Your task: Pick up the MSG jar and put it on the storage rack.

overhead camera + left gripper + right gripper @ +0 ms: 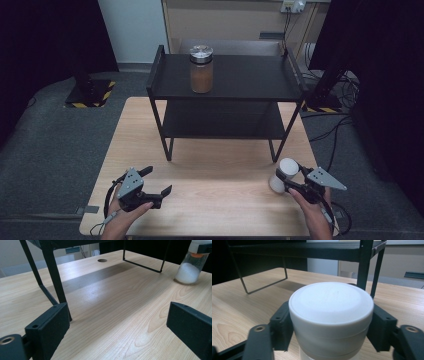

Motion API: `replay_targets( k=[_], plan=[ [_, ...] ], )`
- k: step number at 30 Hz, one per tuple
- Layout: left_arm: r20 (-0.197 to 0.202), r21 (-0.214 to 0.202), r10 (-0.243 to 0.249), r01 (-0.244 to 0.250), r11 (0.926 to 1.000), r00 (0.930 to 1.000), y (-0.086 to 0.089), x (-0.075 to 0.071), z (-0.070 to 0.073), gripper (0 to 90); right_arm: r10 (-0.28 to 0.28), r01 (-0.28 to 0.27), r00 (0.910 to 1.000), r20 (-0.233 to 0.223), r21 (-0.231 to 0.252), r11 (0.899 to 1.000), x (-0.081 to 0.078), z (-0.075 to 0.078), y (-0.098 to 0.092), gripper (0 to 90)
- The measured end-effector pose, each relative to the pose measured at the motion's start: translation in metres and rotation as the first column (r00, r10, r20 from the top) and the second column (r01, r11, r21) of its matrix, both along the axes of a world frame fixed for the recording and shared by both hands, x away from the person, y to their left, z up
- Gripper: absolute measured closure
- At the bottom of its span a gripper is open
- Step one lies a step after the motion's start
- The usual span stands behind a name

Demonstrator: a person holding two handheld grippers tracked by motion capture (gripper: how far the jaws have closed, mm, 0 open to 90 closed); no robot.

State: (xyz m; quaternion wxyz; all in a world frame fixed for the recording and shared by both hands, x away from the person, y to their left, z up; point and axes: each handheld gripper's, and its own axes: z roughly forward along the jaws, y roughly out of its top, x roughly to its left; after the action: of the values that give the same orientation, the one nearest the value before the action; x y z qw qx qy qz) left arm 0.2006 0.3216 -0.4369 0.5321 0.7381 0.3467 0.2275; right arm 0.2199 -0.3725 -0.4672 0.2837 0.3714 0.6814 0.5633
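Note:
A clear jar (287, 168) with a white lid and white powder inside stands on the wooden table (210, 170) at the front right. My right gripper (290, 177) is shut on its lid. In the right gripper view the lid of this jar (331, 302) sits between both black pads of my right gripper (331, 326). The left gripper view shows the same jar (191, 263) far off to the right, upright on the wood. My left gripper (159, 180) hovers open at the front left, and nothing lies between the wide-set jaws of the left gripper (117, 325).
A black two-level rack (235, 90) stands across the back of the table. On its top shelf is a jar of brown contents (201, 70) with a metal lid. A rack leg (53, 277) rises just ahead of the left gripper. Bare wood (220, 195) lies between the hands.

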Motion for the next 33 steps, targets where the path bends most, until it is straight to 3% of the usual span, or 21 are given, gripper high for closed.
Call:
replay_targets(
  k=[6, 9, 14, 20, 33],
  plan=[
    [0.005, -0.002, 0.005, -0.005, 1.0000, 1.0000, 0.001, -0.001, 0.001, 3.3, -0.009, 0.009, 1.0000, -0.003, -0.001, 1.000, -0.002, 0.002, 0.000, 34.3],
    [0.005, -0.003, 0.003, -0.003, 1.0000, 1.0000, 0.001, -0.001, 0.001, 3.3, -0.014, 0.014, 0.9999, -0.001, 0.023, 1.000, -0.006, 0.002, -0.004, 34.3],
    [0.003, -0.009, 0.001, -0.001, 1.0000, 1.0000, 0.002, -0.001, 0.001, 3.3, -0.010, 0.008, 0.9997, 0.023, 0.075, 0.997, -0.014, 0.007, -0.012, 34.4],
    [0.002, -0.009, -0.003, 0.003, 1.0000, 1.0000, 0.001, -0.001, 0.002, 3.3, 0.003, -0.008, 0.9984, 0.057, 0.090, 0.996, -0.018, 0.020, -0.015, 34.3],
    [0.010, -0.011, -0.013, 0.013, 0.9999, 0.9999, 0.002, -0.002, 0.005, 3.3, 0.143, -0.150, 0.9857, 0.090, 0.083, 0.985, -0.012, 0.063, -0.024, 34.4]
  ],
)
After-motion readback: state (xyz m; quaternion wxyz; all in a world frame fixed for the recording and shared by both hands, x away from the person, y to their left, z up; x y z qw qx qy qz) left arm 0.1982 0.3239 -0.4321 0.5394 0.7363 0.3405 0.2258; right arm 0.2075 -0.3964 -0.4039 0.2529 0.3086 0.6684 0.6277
